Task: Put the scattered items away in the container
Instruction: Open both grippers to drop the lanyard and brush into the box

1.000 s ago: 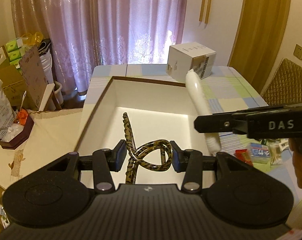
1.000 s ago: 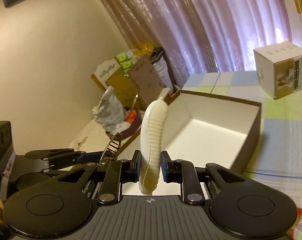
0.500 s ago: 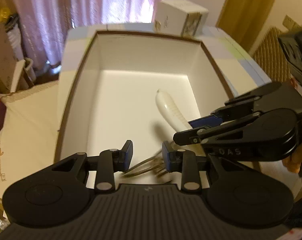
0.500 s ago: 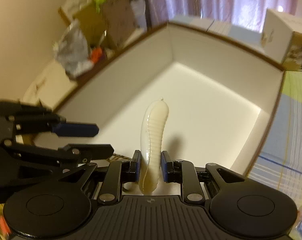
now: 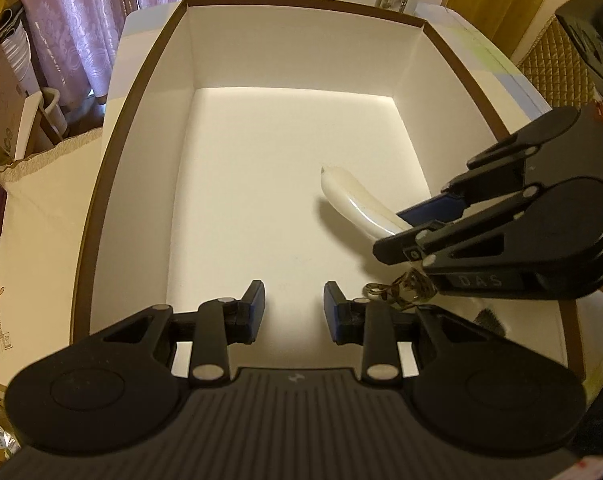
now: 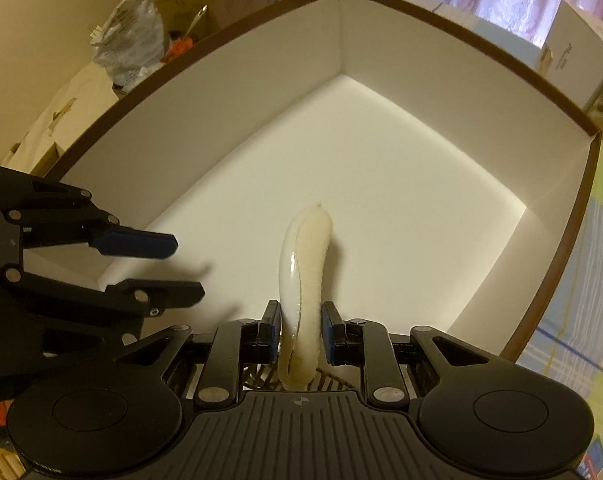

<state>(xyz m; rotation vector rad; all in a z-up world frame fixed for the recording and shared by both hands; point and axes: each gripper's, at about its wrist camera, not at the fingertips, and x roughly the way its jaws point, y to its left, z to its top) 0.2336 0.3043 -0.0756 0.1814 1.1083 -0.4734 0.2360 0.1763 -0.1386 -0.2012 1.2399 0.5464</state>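
Right tool (image 6: 300, 332) clenched low on a pale, curved handle (image 6: 305, 264), inside the box (image 6: 441, 28). Left tool (image 5: 294, 306) released, empty. Likely light, stiff, glossy and slippery; best gripped mid-length.

Mauve lace curtains (image 5: 101, 20) backlit; cream wall (image 6: 41, 20); quilted chair (image 5: 557, 68).

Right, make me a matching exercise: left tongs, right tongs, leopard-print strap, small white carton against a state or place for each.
Things:
1. left tongs
2. right tongs
3. leopard-print strap
4. small white carton

States or places:
A. outside the big box, beyond its far rim
B. shut on the white curved item
C. lying on the box floor
D. open, holding nothing

Pairs: 1-D, 2-B, 3-C, 4-A
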